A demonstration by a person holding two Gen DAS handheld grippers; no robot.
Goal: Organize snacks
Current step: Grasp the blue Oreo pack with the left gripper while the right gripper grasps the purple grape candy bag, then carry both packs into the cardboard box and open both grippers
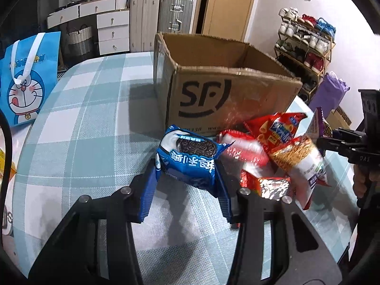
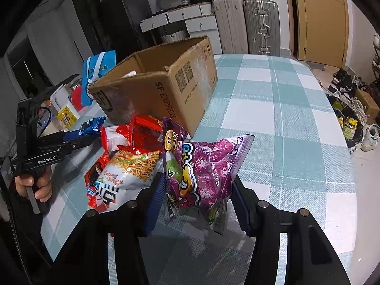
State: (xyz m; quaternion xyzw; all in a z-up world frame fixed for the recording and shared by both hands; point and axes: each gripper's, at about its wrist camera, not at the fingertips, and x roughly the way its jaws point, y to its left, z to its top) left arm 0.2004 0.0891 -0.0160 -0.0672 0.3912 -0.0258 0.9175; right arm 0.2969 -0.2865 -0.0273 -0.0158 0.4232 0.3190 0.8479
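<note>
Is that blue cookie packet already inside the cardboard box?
No, the cookie packet is outside, clamped in front of the cardboard box.

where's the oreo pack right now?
In the left wrist view, the Oreo pack is clamped in the left gripper, just in front of the cardboard box and left of the snack pile.

The cardboard box (image 1: 228, 90) is open on top, so there's room to go in from above. A snack pile (image 1: 273, 156) crowds its front wall; the checked tablecloth (image 2: 285, 109) on its right is bare.
</note>
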